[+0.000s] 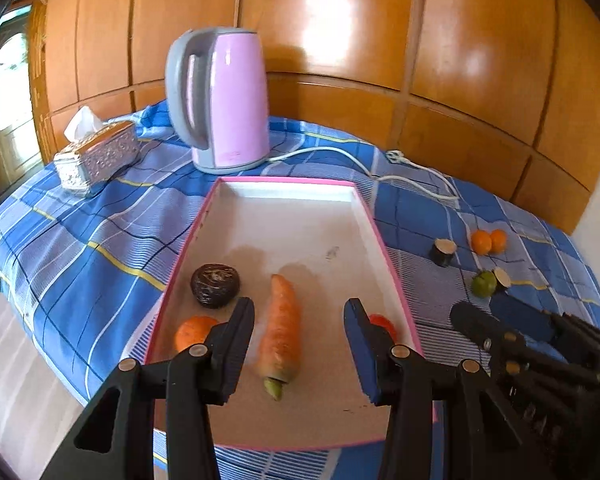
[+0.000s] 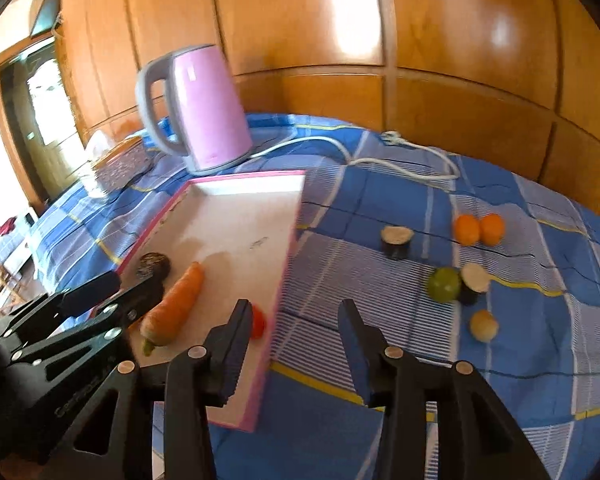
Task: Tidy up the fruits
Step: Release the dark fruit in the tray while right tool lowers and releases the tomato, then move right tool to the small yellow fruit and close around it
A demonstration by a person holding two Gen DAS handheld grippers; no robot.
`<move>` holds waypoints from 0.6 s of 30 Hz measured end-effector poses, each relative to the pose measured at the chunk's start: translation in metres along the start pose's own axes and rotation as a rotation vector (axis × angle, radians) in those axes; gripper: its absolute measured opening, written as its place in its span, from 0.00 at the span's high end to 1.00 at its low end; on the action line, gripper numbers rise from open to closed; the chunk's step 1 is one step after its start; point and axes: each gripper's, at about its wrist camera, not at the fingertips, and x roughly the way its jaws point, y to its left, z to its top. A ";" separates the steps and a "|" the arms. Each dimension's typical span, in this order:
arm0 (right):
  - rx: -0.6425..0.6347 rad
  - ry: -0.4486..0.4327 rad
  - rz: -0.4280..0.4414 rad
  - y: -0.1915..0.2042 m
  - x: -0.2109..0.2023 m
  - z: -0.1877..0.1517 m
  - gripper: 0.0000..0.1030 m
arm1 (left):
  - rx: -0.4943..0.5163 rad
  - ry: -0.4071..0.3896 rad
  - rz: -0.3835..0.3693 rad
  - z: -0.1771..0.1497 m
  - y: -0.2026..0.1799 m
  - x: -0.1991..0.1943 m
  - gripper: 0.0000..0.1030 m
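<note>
1. Pink-rimmed tray (image 1: 384, 248) holds the carrot (image 1: 281, 332) — long axis along my left gripper (image 1: 299, 316), fingers spread, empty.
2. Right gripper (image 2: 292, 320), spread too, is nearer the loose lime (image 2: 444, 284) — ahead-right on the bedspread (image 2: 380, 292).

Inventory, by kind.

Tray (image 1: 364, 204), white with pink rim: one.
- carrot (image 1: 281, 328): one
- dark wrinkled round fruit (image 1: 215, 285): one
- orange fruit (image 1: 192, 332): one
- red item (image 1: 384, 323), mostly hidden: one, kind unclear

Blue checked cloth (image 2: 380, 200), loose produce:
- small orange fruits (image 2: 466, 229) (image 2: 492, 229): two, touching
- dark-skinned cut pieces with pale faces (image 2: 396, 242) (image 2: 474, 282): two
- green round fruit (image 2: 443, 284): one
- pale yellow round fruit (image 2: 484, 325): one

Other goods:
- pink kettle (image 1: 228, 100): one
- white power cord (image 1: 412, 172): one
- silver tissue box (image 1: 96, 158): one

Hand-held grippers: two, left hand-held gripper (image 1: 299, 320) and right hand-held gripper (image 2: 294, 318).
</note>
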 end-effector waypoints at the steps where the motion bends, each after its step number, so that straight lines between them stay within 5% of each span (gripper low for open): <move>1: 0.018 -0.002 -0.011 -0.006 -0.001 -0.001 0.56 | 0.011 -0.001 -0.006 -0.001 -0.003 -0.001 0.54; 18: 0.255 0.042 -0.177 -0.111 -0.011 -0.033 0.56 | 0.143 0.020 -0.122 -0.012 -0.051 -0.004 0.55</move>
